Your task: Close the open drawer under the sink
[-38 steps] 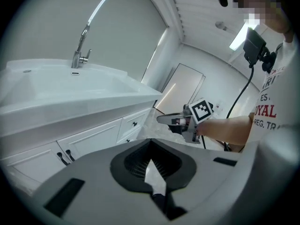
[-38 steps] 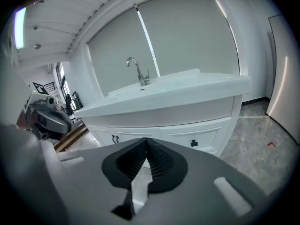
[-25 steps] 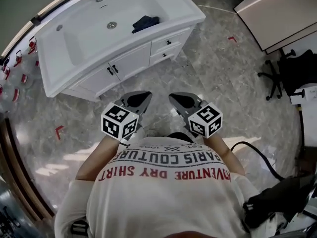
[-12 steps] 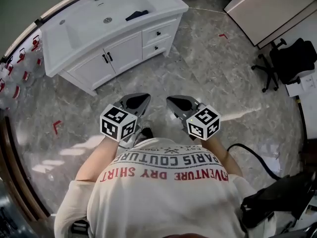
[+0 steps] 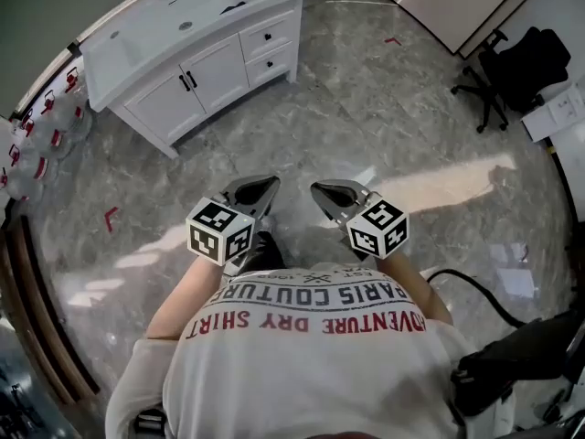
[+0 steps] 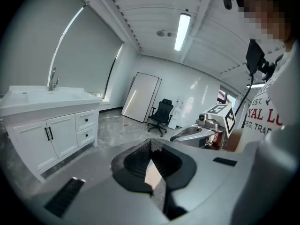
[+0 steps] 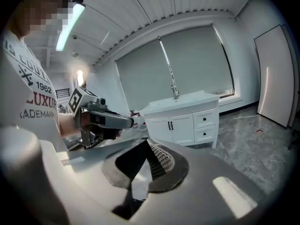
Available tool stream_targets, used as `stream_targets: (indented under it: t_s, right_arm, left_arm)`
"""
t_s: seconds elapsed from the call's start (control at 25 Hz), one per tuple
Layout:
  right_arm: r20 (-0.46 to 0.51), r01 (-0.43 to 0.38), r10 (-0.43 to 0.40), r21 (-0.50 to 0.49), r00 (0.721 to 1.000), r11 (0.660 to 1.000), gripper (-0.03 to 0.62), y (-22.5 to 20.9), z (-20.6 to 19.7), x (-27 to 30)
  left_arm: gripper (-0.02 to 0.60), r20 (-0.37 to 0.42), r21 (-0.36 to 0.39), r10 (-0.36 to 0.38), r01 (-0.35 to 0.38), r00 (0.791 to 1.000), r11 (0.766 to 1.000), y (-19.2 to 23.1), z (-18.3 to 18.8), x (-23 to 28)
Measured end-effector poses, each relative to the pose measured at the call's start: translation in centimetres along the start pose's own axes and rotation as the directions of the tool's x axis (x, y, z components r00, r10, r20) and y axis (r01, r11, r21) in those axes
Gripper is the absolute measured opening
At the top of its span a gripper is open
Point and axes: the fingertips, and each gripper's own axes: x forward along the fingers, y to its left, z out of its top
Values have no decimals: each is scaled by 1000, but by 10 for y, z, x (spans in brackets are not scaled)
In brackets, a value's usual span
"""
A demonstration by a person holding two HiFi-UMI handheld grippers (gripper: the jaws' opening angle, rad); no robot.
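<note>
Evidently the drawers (image 5: pixel 267 38) under the sink (image 5: pixel 183 24) sit flush with the white cabinet (image 5: pixel 196 85), so the task looks done. The cabinet stands well apart from the person, across the marble floor (image 5: pixel 384 126). The left gripper (image 5: pixel 253 191) and right gripper (image 5: pixel 333 195) are clenched and empty, held side by side near the chest, probably simply at rest.

Black office chair (image 5: pixel 512 71) well ahead-right of the right gripper (image 5: pixel 331 192), white panel (image 5: pixel 457 7) beyond; red tape mark (image 5: pixel 110 218) left of the left gripper (image 5: pixel 259 188).
</note>
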Motion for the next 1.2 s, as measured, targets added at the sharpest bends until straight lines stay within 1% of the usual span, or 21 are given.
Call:
stream_targets:
  t_s: [0.24,0.48,0.72,1.2]
  right_arm:
    - [33,-22,24,-61,999,998,2,36,10,-31]
    - [29,-38,40,-83,999,996,2,57,7,-43]
    - [33,-39,42,-81,999,996,2,64,9,-47]
    - [34,-38,41,-71,999,997,2,60,3,-51]
  left_arm:
    - [2,44,44,19,-21,999,999,-39,5,-33]
    - [2,70,61,35,-39,997,997,-55,5,-51]
    - [2,73,62,37,-41,997,997,-61,3,-58]
    - [2,59,75,17,-21,998,997,-67,2,-47]
